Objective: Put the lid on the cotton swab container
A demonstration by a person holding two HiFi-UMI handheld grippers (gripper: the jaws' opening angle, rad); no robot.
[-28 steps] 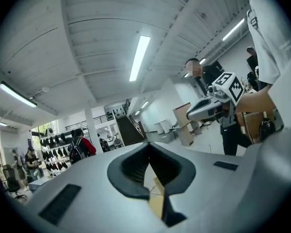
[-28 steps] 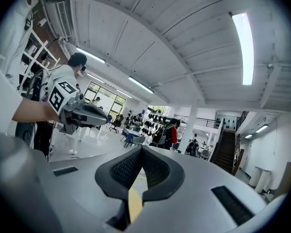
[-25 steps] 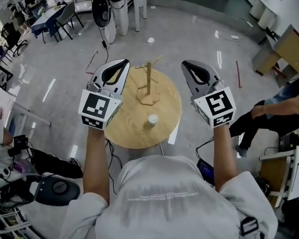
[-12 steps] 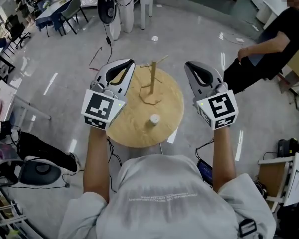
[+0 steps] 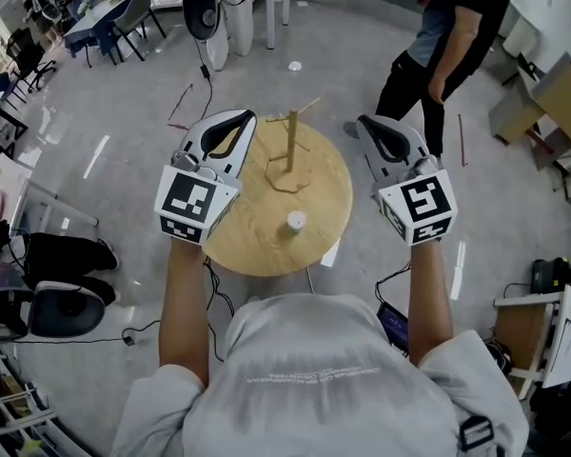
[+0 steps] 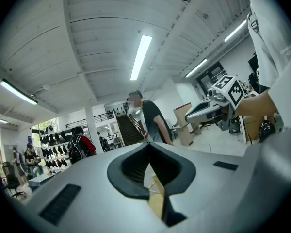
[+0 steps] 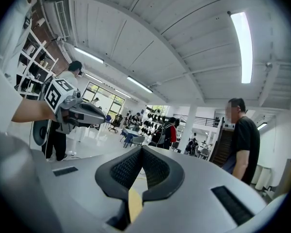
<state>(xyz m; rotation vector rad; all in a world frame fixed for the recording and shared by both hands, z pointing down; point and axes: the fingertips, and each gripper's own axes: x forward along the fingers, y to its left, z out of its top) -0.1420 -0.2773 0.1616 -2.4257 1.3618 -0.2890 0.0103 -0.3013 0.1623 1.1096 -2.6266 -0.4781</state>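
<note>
In the head view a small white cotton swab container [image 5: 295, 223] stands on the round wooden table [image 5: 247, 241], near its front. I cannot tell whether its lid is on it. My left gripper [image 5: 246, 116] is held above the table's left edge, shut and empty. My right gripper [image 5: 361, 122] is held over the table's right edge, shut and empty too. Both point away from me and slightly upward. In the left gripper view the jaws [image 6: 149, 147] meet with nothing between them; the right gripper [image 6: 209, 111] shows across from it. In the right gripper view the jaws [image 7: 141, 152] are also closed, with the left gripper [image 7: 82, 114] opposite.
A wooden stand [image 5: 290, 150] with an upright post rises at the table's far side, between the grippers. A person in black [image 5: 443, 41] walks on the floor beyond the right gripper. Chairs and tables [image 5: 95, 22] stand far left; cables and gear [image 5: 62, 303] lie on the floor left.
Both grippers stay almost still, shut. The person in black has walked from the right side toward the far middle of the floor.
</note>
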